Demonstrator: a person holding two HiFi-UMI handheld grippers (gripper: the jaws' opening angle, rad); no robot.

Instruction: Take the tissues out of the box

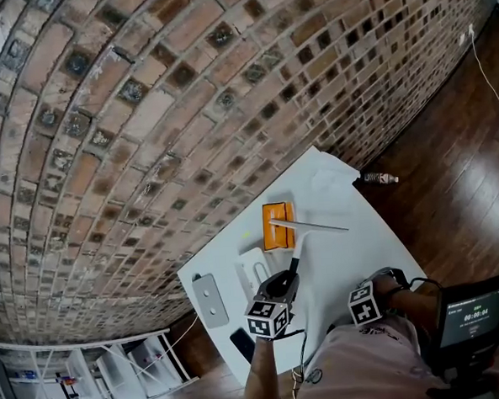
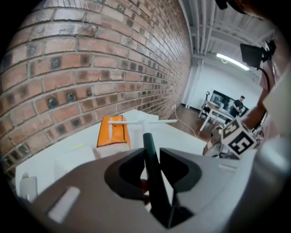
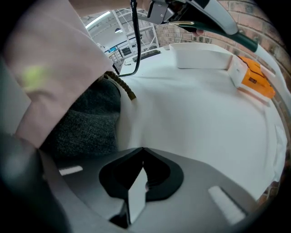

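Observation:
An orange tissue box (image 1: 278, 225) lies on the white table (image 1: 354, 247) near the brick wall; it also shows as the orange box (image 2: 113, 131) in the left gripper view and the orange box (image 3: 255, 80) in the right gripper view. My left gripper (image 1: 286, 279) is shut on the dark green handle (image 2: 152, 164) of a T-shaped tool. The tool's white crossbar (image 1: 308, 225) hangs just over the box's near end. My right gripper (image 1: 375, 296) rests low at the table's near edge, shut and holding nothing. A thin white sheet (image 1: 333, 179), maybe tissue, lies at the table's far corner.
A white box (image 1: 255, 261) sits left of my left gripper, with a grey flat device (image 1: 208, 300) and a black phone (image 1: 241, 343) farther left. A small bottle (image 1: 380, 178) lies on the wooden floor. A screen (image 1: 475, 311) hangs at my right side. White racks (image 1: 91, 373) stand lower left.

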